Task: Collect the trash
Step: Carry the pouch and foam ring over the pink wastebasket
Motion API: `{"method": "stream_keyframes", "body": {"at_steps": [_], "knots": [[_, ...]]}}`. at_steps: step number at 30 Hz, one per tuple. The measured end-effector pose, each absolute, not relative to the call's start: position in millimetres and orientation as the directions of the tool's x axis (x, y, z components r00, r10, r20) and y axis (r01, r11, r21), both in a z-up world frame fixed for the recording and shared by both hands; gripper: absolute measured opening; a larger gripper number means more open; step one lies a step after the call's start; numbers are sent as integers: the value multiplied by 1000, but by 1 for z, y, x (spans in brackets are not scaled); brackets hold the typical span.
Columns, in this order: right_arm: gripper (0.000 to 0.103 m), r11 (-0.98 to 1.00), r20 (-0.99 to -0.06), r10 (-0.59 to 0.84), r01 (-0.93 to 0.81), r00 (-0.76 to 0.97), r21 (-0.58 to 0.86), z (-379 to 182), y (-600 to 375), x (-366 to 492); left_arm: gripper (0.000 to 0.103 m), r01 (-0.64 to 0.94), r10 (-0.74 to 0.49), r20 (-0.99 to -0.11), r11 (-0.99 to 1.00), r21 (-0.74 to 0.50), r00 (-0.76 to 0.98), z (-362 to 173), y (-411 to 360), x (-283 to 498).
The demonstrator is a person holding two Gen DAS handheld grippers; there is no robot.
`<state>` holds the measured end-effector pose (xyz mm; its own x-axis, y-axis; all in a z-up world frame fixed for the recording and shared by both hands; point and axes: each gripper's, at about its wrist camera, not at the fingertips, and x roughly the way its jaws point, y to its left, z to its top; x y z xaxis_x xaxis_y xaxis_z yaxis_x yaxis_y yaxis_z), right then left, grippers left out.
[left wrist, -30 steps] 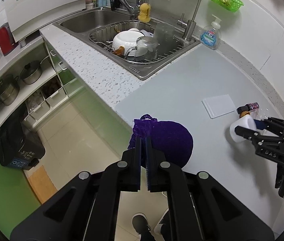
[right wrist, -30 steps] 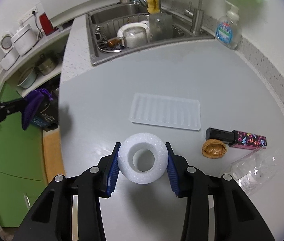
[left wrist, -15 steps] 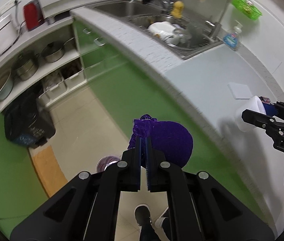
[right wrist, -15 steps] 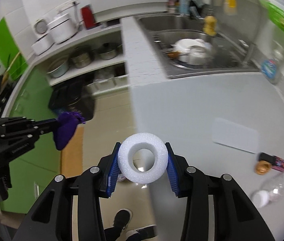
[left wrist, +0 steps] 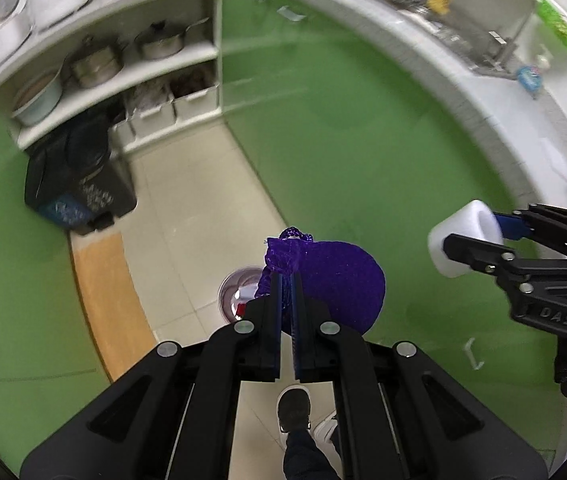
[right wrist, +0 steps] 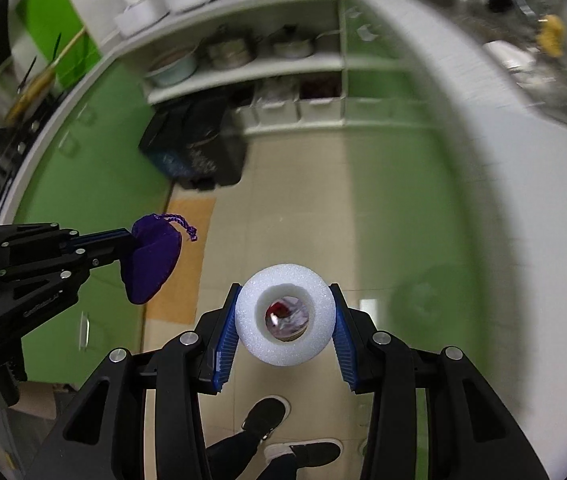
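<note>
On our right gripper [left wrist: 468, 241], clenched round a white foam ring [left wrist: 461, 242], we read "DAS"; our left gripper [left wrist: 286, 280] pinched a purple drawstring pouch [left wrist: 335, 280]; both had swung from worktop to floor.

Two wrist fisheyes, both angled steeply down at the kitchen floor.
Each looks along its own fingers; both share the floor bin [left wrist: 239, 296], shelves [right wrist: 243, 68], and the opposite gripper.

Both tools point steeply downward, side by side. The left tool [left wrist: 287, 280] has its jaws pressed nearly together, pinching something thin. The right tool [right wrist: 285, 320] holds its jaws partway apart, clamped.
</note>
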<state>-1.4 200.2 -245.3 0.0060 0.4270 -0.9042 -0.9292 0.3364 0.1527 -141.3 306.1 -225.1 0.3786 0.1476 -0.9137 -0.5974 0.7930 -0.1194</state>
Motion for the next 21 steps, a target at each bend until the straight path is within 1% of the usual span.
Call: {"method": "stream_keyframes", "body": {"at_steps": [4,13,21], "knots": [[41,288,-921,387,-944,-37,159,-310,233,-17,3,-637,140,-925,760,-128,353,-275,324,-164],[41,226,-953,288,-960,-95,164,-464,286,-41,3,-700,106,-950,701,-138,293,-415,357,-201],[41,204,-961,245,-963,-126,178,-572,309,-48,3,-728,83,-957,668,-155,279,-500,374,-219]]}}
